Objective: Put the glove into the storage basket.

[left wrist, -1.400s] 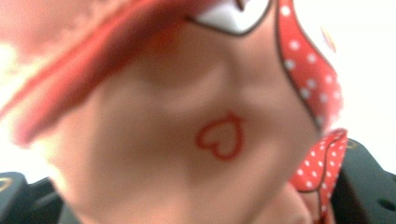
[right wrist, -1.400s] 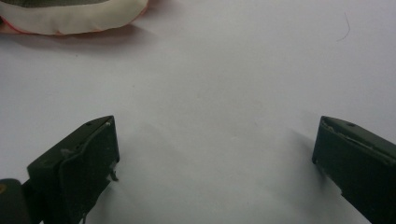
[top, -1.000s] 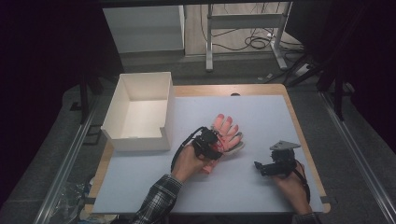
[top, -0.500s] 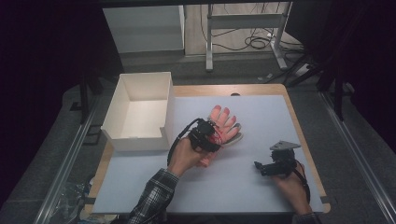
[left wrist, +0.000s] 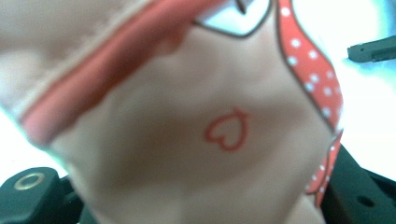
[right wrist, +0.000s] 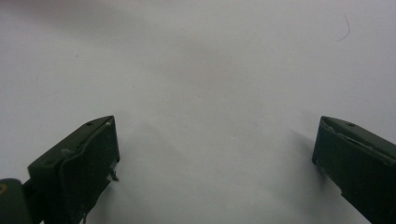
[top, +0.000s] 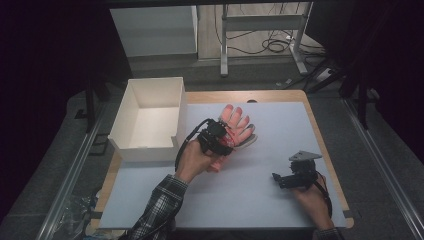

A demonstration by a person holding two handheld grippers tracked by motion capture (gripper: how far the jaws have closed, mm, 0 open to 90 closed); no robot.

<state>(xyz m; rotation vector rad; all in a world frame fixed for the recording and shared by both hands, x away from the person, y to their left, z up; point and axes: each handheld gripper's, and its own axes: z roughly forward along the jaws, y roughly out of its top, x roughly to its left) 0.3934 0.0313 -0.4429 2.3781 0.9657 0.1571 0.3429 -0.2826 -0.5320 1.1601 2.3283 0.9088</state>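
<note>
A pink glove (top: 239,122) with red trim and a grey patch hangs above the white mat, its fingers pointing to the far side. My left gripper (top: 223,142) is shut on its cuff end. In the left gripper view the glove (left wrist: 224,135) spreads close before the camera with a small red heart outline and a dotted red band, and the two black jaws of the left gripper (left wrist: 196,205) show at the bottom corners. My right gripper (top: 278,179) rests low on the mat at the right, open, and nothing lies between the jaws of the right gripper (right wrist: 215,154).
An open white box (top: 150,150) stands at the table's left, close beside the left hand. The white mat (top: 250,205) covers the wooden tabletop. A table frame and cables lie on the floor beyond the far edge.
My left gripper has risen and drifted toward the far side and slightly left, carrying the glove up off the mat. The right gripper has stayed put.
</note>
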